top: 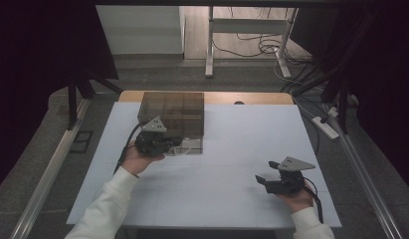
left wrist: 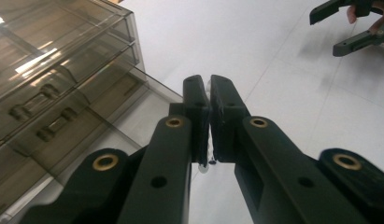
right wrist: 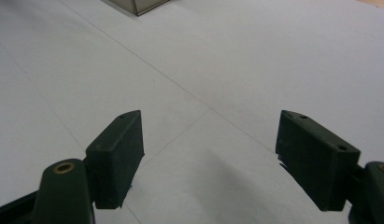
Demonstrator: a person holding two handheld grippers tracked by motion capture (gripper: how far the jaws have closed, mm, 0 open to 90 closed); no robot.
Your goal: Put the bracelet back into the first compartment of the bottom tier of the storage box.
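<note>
Left gripper (left wrist: pixel 209 100), jaws pinched on a small clear drawer tab, draws open the smoky translucent plastic drawer box (top: pixel 172 112); right gripper (top: pixel 264 179) idles, jaws apart, near-right on the white surface (top: pixel 232 149).

A smoky, see-through plastic drawer cabinet (top: pixel 172 113) stands upright at the far left of the white desk (top: pixel 232 189). Its lowest drawer (left wrist: pixel 133 126) is pulled out toward the person — clear-walled, something small and clear pinched at its front edge.
</note>
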